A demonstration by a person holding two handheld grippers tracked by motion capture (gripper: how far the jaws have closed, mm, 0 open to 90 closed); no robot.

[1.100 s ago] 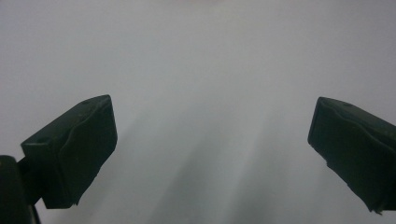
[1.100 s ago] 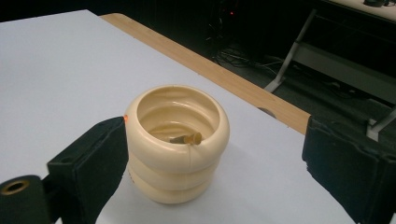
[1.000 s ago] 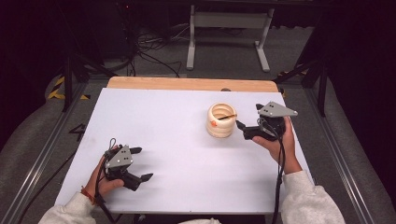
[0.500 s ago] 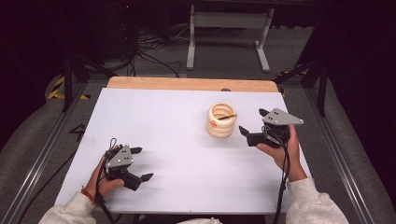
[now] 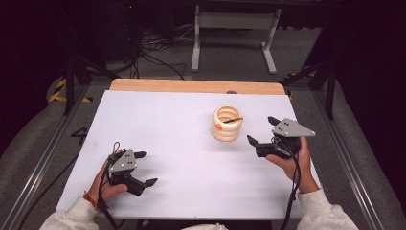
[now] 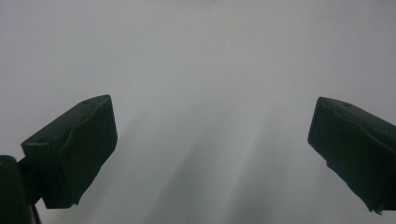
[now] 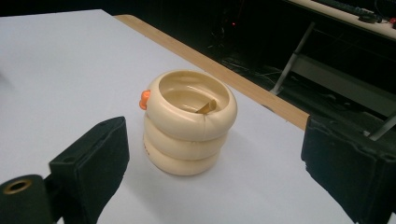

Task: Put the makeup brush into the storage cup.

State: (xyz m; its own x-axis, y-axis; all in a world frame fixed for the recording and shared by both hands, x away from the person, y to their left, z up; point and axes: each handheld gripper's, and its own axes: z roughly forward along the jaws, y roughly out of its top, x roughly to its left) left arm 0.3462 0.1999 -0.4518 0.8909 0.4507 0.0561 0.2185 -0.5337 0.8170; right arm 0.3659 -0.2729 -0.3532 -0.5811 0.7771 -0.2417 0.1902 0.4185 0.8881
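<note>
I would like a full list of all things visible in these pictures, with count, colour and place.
ringed cup: 1, cream, table's right half, upright
stick: 1, brownish, inside the cup, leaning
knob: 1, orange, on the cup's side
table: 1, white top with wooden far edge
metal stand: 1, grey, floor beyond the table
cables: several, black, floor beyond
left gripper: 1, black, near left, open
right gripper: 1, black, beside the cup, open

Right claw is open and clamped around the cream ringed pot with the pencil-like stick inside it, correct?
Not quite. The right claw is open, but it isn't around the cream ringed pot; it sits beside it, apart, as the high view shows. The stick is inside.
</note>
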